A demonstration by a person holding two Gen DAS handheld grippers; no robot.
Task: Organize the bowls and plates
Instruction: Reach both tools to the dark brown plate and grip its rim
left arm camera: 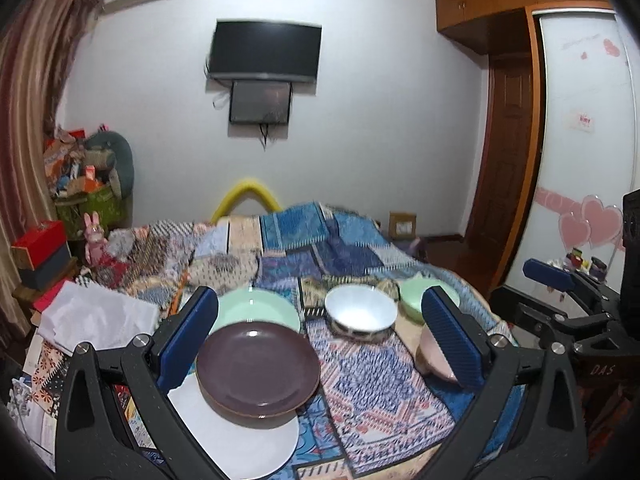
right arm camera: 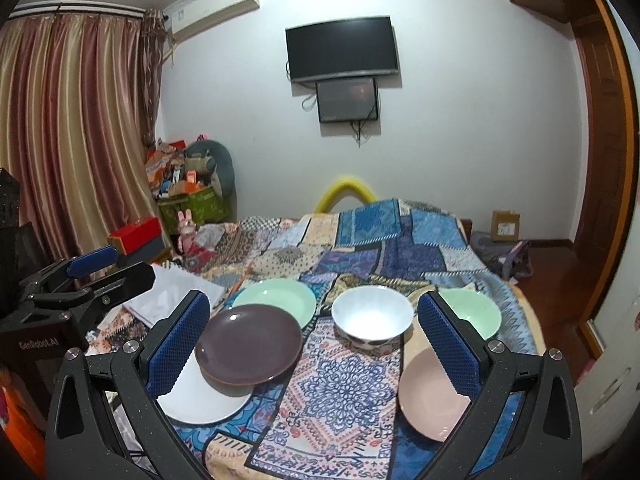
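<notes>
Brown plate on white plate; between left jaws | both jaws spread

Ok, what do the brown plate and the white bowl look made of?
Brown plate: likely glazed ceramic or stoneware; smooth, with small light glints and a thick rim. White bowl: probably glossy porcelain or glass; bright sheen inside, dark pattern at the base. Melamine can't be ruled out.
</notes>
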